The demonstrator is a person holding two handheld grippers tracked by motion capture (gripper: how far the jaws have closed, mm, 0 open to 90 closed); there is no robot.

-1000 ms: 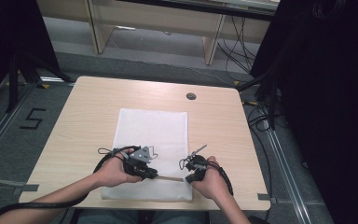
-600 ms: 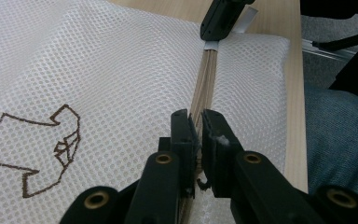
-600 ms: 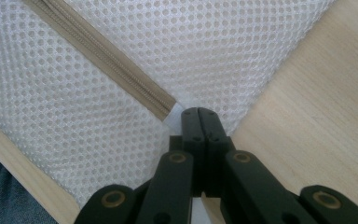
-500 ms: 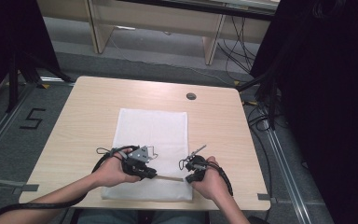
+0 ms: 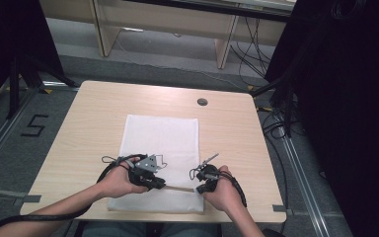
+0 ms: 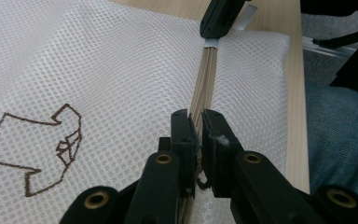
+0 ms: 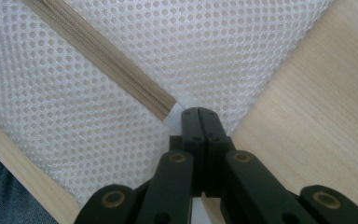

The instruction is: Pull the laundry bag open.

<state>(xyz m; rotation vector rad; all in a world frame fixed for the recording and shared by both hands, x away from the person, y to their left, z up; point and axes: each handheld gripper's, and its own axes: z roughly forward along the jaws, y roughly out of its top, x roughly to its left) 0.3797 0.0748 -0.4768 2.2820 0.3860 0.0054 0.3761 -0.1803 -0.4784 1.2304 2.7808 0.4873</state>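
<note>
A white mesh bag (image 5: 160, 138) lies flat on the wooden table (image 5: 94, 118), its tan zipper (image 5: 180, 188) running along the near end. My left gripper (image 5: 160, 183) is closed on that zipper; in the left gripper view the jaws (image 6: 198, 119) pinch the zipper (image 6: 205, 79) with only a narrow gap. My right gripper (image 5: 200, 187) holds the zipper's other end. Its jaws (image 7: 199, 112) are pressed together on the white tab (image 7: 175, 114) where the zipper (image 7: 107, 60) stops. A brown stitched outline (image 6: 51, 144) marks the mesh.
A round cable hole (image 5: 202, 101) sits in the table's far right part. The table's near edge runs just behind both hands, with a blue trouser leg (image 6: 340, 126) beyond it. Dark curtains and cables (image 5: 276, 113) stand right of the table.
</note>
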